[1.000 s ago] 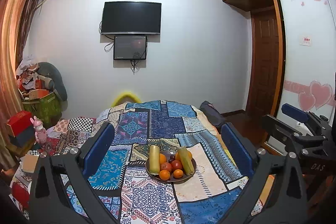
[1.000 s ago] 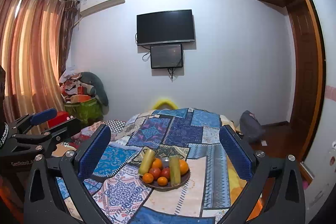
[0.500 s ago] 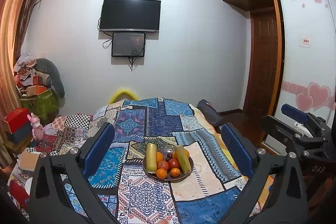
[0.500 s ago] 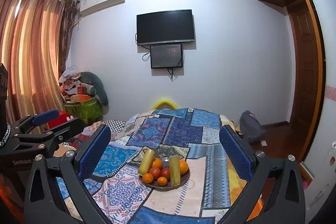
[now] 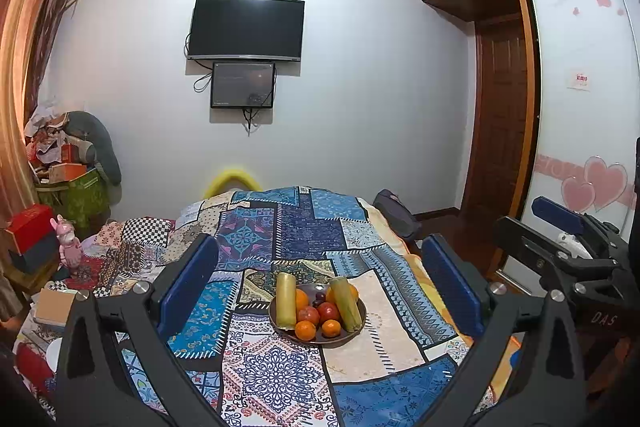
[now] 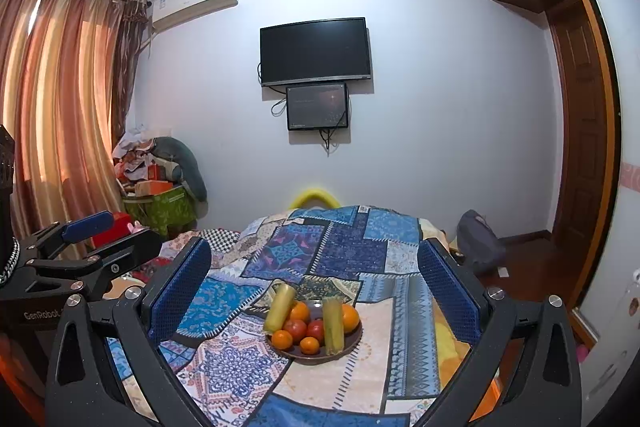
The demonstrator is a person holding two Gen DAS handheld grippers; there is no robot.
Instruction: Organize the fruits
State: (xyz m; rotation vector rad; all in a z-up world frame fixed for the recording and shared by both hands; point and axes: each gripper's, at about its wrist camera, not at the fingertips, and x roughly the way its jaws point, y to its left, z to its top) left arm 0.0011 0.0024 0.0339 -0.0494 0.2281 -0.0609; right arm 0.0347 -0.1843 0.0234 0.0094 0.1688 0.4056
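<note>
A dark round bowl (image 5: 358, 325) sits on the patchwork-covered table (image 5: 280, 379). It holds two yellow-green corn cobs (image 5: 286, 299), several oranges (image 5: 305, 330) and red fruits (image 5: 328, 311). The bowl also shows in the right wrist view (image 6: 352, 345). My left gripper (image 5: 320, 277) is open and empty, held above and short of the bowl. My right gripper (image 6: 314, 281) is open and empty, likewise short of the bowl. Each gripper shows at the edge of the other's view: the right one (image 5: 560, 227), the left one (image 6: 92, 239).
A TV (image 5: 246, 29) hangs on the far wall. Boxes and clutter (image 5: 68, 167) pile up at the left. A dark bag (image 5: 396, 211) lies right of the table by a wooden door (image 5: 500, 131).
The left wrist view has tilted and shifted slightly, so the bowl sits a little more central. The right gripper has barely moved. Both stay open.
</note>
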